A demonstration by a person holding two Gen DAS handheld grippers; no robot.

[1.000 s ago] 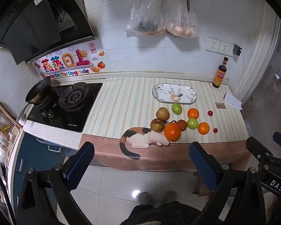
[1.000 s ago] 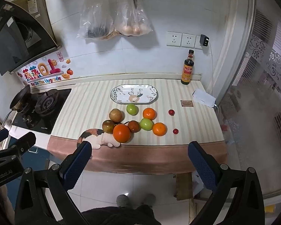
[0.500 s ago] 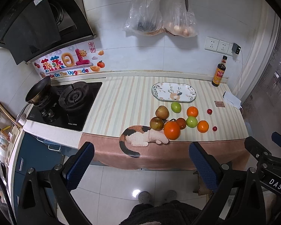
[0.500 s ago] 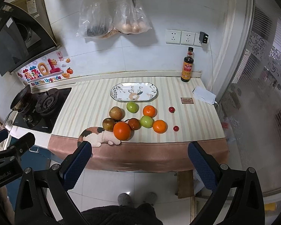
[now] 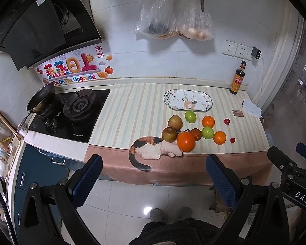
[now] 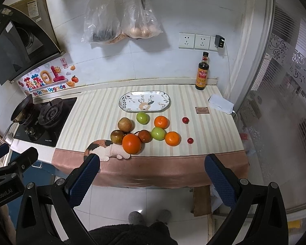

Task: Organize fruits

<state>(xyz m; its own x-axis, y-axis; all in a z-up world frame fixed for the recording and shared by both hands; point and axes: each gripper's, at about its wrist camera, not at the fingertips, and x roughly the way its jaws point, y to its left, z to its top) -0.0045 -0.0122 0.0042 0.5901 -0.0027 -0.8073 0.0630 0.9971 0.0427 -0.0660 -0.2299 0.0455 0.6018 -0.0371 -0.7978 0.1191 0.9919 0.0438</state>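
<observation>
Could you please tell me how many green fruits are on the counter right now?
2. One green fruit lies just in front of the oval plate; the other sits nearer the counter edge, between the dark red fruit and an orange. None seem hidden.

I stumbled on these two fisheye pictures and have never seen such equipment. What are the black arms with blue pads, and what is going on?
A person holds two hand-held tongs, each with its own camera looking along its fingers. One picture is from the left tongs, the other from the right tongs. Both are open and hold nothing. Ahead is a kitchen counter with loose fruit: oranges, green fruits, brownish apples and two tiny red ones. Behind them lies an empty oval plate. Nothing has been picked up yet.
</observation>
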